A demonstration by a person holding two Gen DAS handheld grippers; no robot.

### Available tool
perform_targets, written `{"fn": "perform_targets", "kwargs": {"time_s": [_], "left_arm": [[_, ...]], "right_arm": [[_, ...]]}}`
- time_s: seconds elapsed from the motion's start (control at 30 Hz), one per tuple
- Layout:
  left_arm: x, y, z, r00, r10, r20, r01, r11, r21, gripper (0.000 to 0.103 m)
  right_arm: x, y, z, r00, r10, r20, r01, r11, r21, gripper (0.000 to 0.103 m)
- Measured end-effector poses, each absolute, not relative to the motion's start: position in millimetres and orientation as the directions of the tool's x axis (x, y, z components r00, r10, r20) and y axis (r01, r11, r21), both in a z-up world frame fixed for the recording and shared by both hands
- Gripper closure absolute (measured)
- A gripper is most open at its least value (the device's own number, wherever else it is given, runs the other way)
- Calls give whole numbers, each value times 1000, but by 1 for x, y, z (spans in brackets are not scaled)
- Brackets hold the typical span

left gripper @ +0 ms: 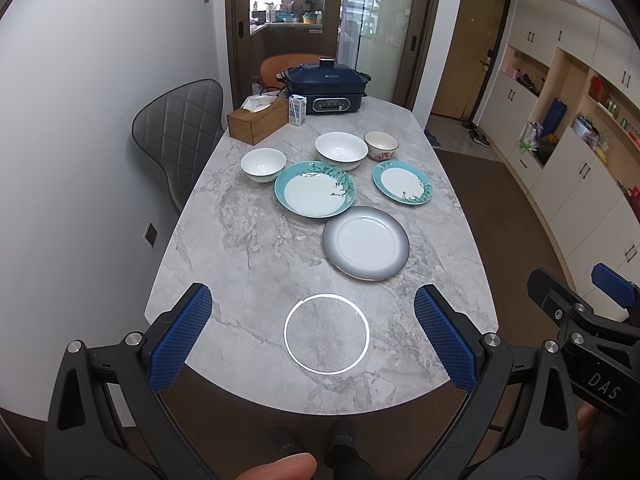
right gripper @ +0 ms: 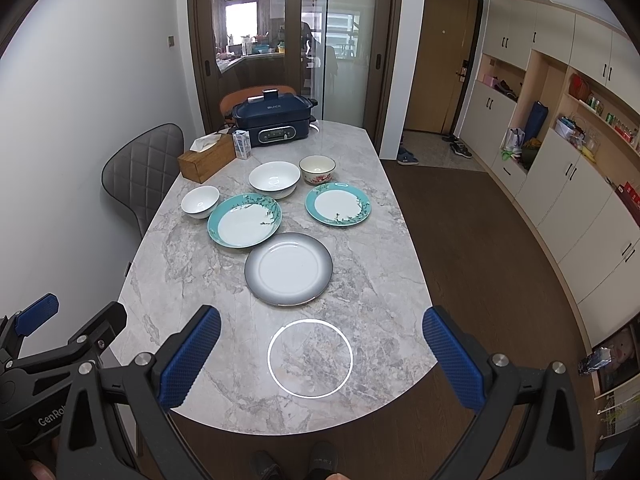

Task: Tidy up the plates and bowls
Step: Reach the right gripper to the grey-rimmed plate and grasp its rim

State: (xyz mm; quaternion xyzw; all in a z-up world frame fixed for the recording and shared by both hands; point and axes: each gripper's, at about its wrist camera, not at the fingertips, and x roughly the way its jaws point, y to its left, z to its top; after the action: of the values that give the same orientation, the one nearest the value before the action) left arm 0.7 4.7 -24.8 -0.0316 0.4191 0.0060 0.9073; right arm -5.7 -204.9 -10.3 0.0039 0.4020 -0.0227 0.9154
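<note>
The job looks like it is only starting, because no dish is stacked yet. On the grey marble table (left gripper: 240,248) lie three plates and three bowls, all apart or just touching at the rims. The round grey plate with a white middle (left gripper: 366,243) is nearest. Behind it sit the big teal plate with branch pictures (left gripper: 315,189) and the small teal plate (left gripper: 402,182). Further back are the small white bowl (left gripper: 263,165), the big white bowl (left gripper: 341,150) and the cream bowl with pink flowers (left gripper: 381,145).

The left gripper (left gripper: 316,334) hangs above the near table edge, fingers wide apart, holding nothing. The right gripper (right gripper: 320,356) is the same, wide and empty.

Next, I think one gripper needs to reach forward to a plate rim and pinch it gently, since plates are thin and slippery.
</note>
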Motion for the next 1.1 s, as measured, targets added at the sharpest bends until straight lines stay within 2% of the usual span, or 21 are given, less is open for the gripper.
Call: {"fn": "perform_targets", "kwargs": {"time_s": [0.27, 0.47, 0.6, 0.67, 0.77, 0.93, 1.03, 1.1], "left_arm": [[17, 14, -58, 616, -78, -784, -5, 995, -103, 0], [50, 33, -135, 512, -169, -842, 38, 984, -174, 1], [87, 50, -204, 394, -287, -873, 34, 954, -298, 2], [108, 62, -233, 380, -393, -838, 17, 908, -418, 2], [143, 67, -272, 324, -471, -820, -29, 862, -507, 2], [192, 57, -302, 403, -433, -806, -52, 869, -492, 1], [235, 40, -327, 283, -360, -889, -69, 917, -393, 1], [261, 43, -350, 217, -363, -906, -145, 906, -398, 2]], "right_arm": [[-4, -201, -32, 657, -14, -753, 41, 999, 17, 0], [11, -217, -75, 670, 117, -733, -54, 993, 109, 0], [39, -239, -117, 637, 251, -729, -112, 966, 235, 0], [62, -254, -142, 602, 338, -724, -122, 934, 335, 0], [106, -272, -180, 538, 443, -717, -118, 882, 457, 2], [184, -294, -226, 477, 520, -709, -131, 840, 527, 2], [223, -305, -250, 426, 576, -698, -145, 805, 576, 2], [247, -310, -268, 387, 601, -699, -143, 788, 599, 2]]}}
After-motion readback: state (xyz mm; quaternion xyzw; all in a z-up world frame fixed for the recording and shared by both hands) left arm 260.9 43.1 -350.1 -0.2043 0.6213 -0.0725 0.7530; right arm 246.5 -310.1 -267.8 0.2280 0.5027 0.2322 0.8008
